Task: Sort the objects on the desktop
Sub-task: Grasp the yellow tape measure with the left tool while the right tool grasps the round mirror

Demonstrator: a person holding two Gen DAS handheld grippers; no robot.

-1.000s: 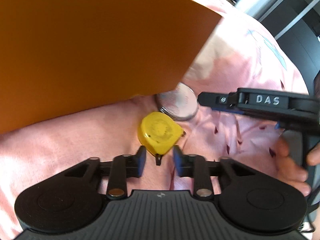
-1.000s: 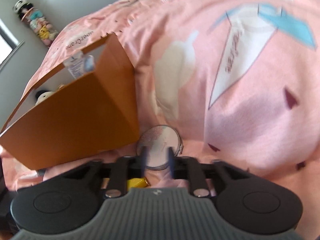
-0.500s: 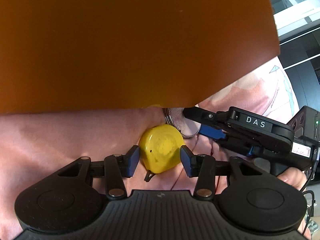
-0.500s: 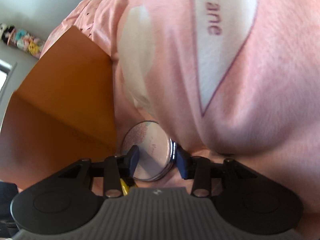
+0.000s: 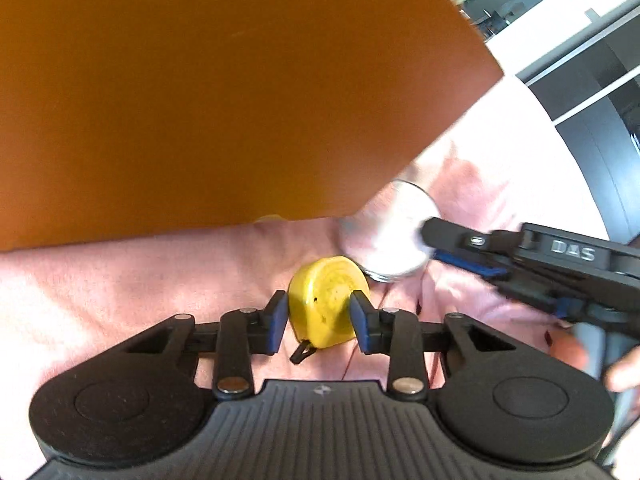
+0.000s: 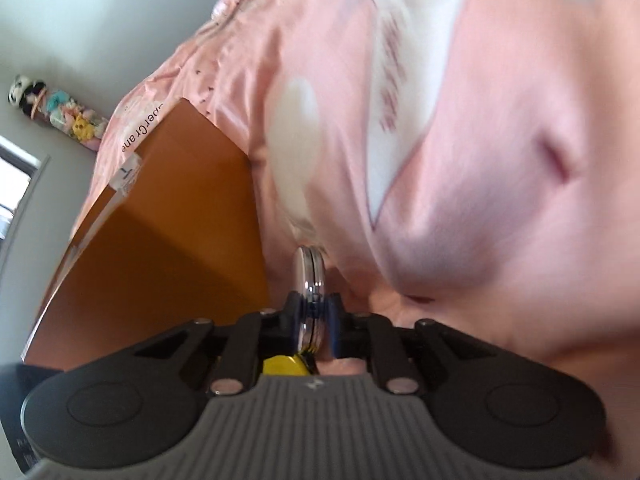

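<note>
A yellow tape measure (image 5: 326, 304) lies on the pink cloth (image 5: 120, 280) between the fingers of my left gripper (image 5: 320, 316). Its jaws are closing, and both blue pads touch the tape measure's sides. Just behind it is a round silver compact (image 5: 384, 236), blurred, with my right gripper (image 5: 430, 240) reaching in from the right onto it. In the right wrist view the compact (image 6: 314, 280) stands on edge, and my right gripper (image 6: 314, 320) is shut on its two faces. A bit of the tape measure (image 6: 284, 366) shows below the fingers.
A large orange box (image 5: 220, 92) rises right behind both objects and fills the upper left; its corner (image 6: 172, 232) stands left of the compact. A person's hand (image 5: 592, 360) holds the right gripper. Dark shelving (image 5: 600, 92) lies beyond the cloth.
The left jaws spread around the tape measure, then closed onto its sides. The right jaws closed on the compact, which went from lying flat to standing on edge between them.
</note>
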